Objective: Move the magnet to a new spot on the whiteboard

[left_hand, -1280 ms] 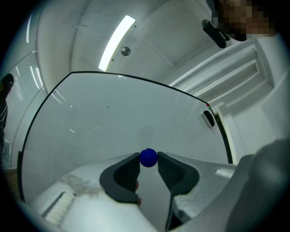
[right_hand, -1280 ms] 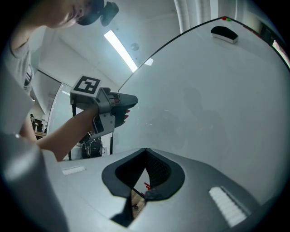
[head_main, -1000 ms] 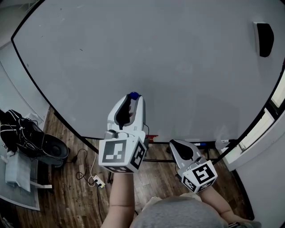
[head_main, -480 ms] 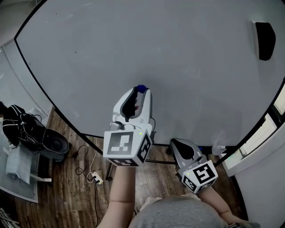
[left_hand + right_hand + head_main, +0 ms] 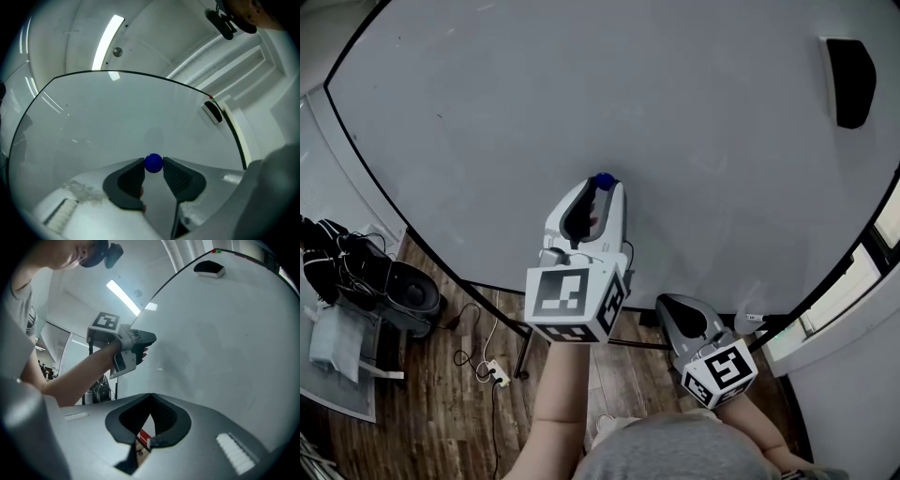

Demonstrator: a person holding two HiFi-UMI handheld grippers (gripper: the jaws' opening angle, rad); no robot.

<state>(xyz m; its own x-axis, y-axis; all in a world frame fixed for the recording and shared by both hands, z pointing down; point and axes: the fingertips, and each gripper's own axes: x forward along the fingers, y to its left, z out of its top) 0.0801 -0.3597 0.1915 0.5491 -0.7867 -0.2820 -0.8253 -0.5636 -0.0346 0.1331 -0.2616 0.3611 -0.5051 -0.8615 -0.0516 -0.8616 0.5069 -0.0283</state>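
Magnet point(image 5: 153, 162) (small blue ball) pinched by the left gripper point(image 5: 601, 190) at the whiteboard point(image 5: 694, 141); right gripper point(image 5: 150, 399) closed on nothing.

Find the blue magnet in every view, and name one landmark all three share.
Head view: the blue magnet is just left of centre, at the left gripper's tips, in front of the whiteboard.
Left gripper view: lower centre, clamped between the jaws.
Right gripper view: not visible; only the left gripper that holds it shows, upper left.
Shared landmark: the black eraser on the whiteboard.
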